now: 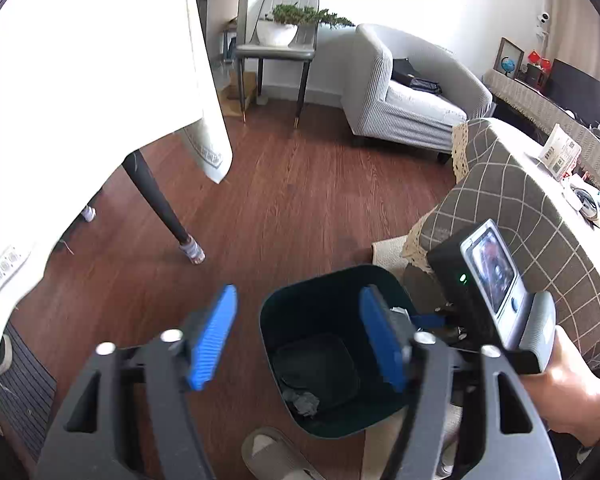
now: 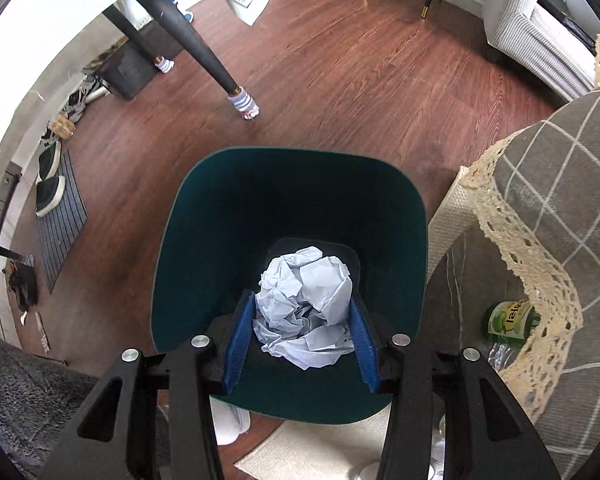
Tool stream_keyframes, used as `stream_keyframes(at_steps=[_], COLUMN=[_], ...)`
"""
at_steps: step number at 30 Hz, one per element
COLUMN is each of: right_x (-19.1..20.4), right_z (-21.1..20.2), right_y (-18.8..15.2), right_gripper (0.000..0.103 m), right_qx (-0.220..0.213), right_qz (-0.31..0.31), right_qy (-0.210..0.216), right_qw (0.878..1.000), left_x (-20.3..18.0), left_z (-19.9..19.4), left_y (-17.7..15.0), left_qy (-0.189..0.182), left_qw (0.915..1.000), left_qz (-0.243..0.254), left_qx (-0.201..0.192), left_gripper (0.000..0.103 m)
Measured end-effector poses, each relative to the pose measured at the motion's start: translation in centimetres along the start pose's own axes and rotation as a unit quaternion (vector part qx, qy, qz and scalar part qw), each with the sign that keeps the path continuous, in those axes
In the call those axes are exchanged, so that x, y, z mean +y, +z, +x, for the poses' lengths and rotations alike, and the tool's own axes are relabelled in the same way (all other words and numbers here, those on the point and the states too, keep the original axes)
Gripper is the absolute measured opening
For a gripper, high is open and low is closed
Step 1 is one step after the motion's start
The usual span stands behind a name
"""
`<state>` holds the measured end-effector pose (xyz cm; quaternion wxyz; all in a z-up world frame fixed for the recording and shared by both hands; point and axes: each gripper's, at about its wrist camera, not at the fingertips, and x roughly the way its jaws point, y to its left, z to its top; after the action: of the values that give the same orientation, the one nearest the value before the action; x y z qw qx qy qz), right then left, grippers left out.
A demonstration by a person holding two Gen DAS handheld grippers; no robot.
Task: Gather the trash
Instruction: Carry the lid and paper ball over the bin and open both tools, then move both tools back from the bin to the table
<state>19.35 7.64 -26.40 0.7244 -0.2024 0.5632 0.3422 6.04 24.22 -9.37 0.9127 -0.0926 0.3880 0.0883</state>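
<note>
Two grippers: right gripper (image 2: pixel 302 344) clamps crumpled paper (image 2: pixel 306 308) directly above bin (image 2: pixel 172 248) mouth; left gripper (image 1: pixel 300 336) open, empty.

Left wrist view: slanted down over wooden floor (image 1: pixel 300 200), taking in room beyond, dark green bin (image 1: pixel 324 292) near. Right wrist view: steeply down, close above bin (image 2: pixel 188 240). Shared: bin, floor (image 2: pixel 340 80).

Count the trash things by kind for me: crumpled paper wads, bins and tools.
Crumpled paper wads: 2 (the held wad clamped in the right tool, and the loose wad lying at the bottom of the bin)
Bins: 1 (dark green bin)
Tools: 2 (the right tool, and the left tool, open and empty)
Total: 5
</note>
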Motion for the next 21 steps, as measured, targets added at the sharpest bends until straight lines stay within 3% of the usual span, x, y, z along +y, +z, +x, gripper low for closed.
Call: stream_keyframes(at_steps=[5, 17, 21], right_x=[0.0, -0.9, -0.6], right_z=[0.1, -1.2, -3.2], right_y=[-0.3, -0.7, -0.7], right_gripper=[0.065, 0.066, 0.066], right_qx=[-0.003, -0.021, -0.049], right_qz=[-0.010, -0.005, -0.021], right_qy=[-0.006, 0.005, 0.014], right_qw=[1.000, 1.000, 0.998], left_x=[0.4, -0.3, -0.2], left_z=[-0.9, -2.8, -3.5], left_y=[0.6, 1.7, 2.2], left_qy=[-0.003, -0.019, -0.021], left_qw=[0.9999, 0.9987, 0.9982], left_qz=[0.002, 0.003, -0.009], left_qx=[-0.013, -0.047, -0.056], left_gripper=[0.048, 0.046, 0.046])
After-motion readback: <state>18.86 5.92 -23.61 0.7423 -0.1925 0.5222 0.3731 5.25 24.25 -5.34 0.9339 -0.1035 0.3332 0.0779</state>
